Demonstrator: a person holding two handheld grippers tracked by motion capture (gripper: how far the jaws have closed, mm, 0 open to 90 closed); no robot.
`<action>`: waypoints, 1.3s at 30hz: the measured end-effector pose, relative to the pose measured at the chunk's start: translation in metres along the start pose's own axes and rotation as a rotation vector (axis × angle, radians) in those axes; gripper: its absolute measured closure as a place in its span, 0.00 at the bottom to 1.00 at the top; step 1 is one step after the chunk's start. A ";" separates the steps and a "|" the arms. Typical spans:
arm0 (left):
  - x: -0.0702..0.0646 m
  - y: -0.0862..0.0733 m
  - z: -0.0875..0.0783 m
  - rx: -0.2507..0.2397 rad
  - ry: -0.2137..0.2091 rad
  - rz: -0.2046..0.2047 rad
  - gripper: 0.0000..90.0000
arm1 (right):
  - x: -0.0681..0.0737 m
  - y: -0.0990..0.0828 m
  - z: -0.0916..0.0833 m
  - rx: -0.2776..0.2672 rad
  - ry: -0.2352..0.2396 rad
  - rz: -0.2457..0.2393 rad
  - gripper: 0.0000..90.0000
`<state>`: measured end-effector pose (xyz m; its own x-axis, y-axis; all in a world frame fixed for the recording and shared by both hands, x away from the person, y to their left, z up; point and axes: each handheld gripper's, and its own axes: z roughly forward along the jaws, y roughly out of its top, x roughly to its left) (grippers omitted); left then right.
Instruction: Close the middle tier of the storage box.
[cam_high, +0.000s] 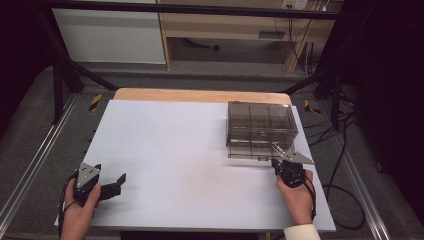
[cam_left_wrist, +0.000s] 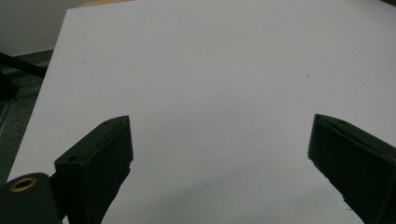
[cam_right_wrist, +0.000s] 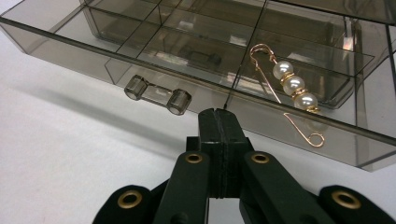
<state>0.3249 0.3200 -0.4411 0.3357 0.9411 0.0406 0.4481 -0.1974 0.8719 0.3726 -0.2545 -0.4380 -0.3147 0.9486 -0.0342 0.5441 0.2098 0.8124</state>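
Right claw (cam_right_wrist: 218, 114) pressed together, nothing pinched, tips just short of the front wall of the smoky clear drawer (cam_right_wrist: 60, 44) pulled out of the organizer box (cam_high: 261, 122) at the bench's (cam_high: 165, 150) far right. Pearl pin (cam_right_wrist: 292, 86) lies in the drawer's right near compartment. Left claw (cam_left_wrist: 219, 154) spread wide over bare bench at near left

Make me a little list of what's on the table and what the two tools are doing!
table: white sheet over a wooden top
box: smoky clear organizer, far right, drawer pulled out
drawer handle: clear bar, untouched
pin: gold, three pearls, lying in a right-hand drawer compartment
right tool: jaws shut, empty, tips just in front of the drawer's front edge
left tool: jaws wide open, empty, over bare sheet near the front left corner
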 end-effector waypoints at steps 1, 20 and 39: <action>0.000 0.000 0.000 0.000 0.000 0.000 0.07 | 0.000 0.000 0.000 -0.002 -0.003 -0.001 1.00; 0.000 0.000 0.000 0.000 0.000 -0.001 0.07 | -0.001 0.000 0.000 -0.006 -0.009 -0.002 1.00; 0.002 0.000 0.000 -0.008 0.007 -0.029 0.07 | -0.002 0.000 0.003 -0.004 -0.002 -0.007 1.00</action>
<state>0.3251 0.3224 -0.4411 0.3173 0.9481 0.0188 0.4508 -0.1682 0.8766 0.3756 -0.2558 -0.4394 -0.3169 0.9475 -0.0415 0.5389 0.2159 0.8143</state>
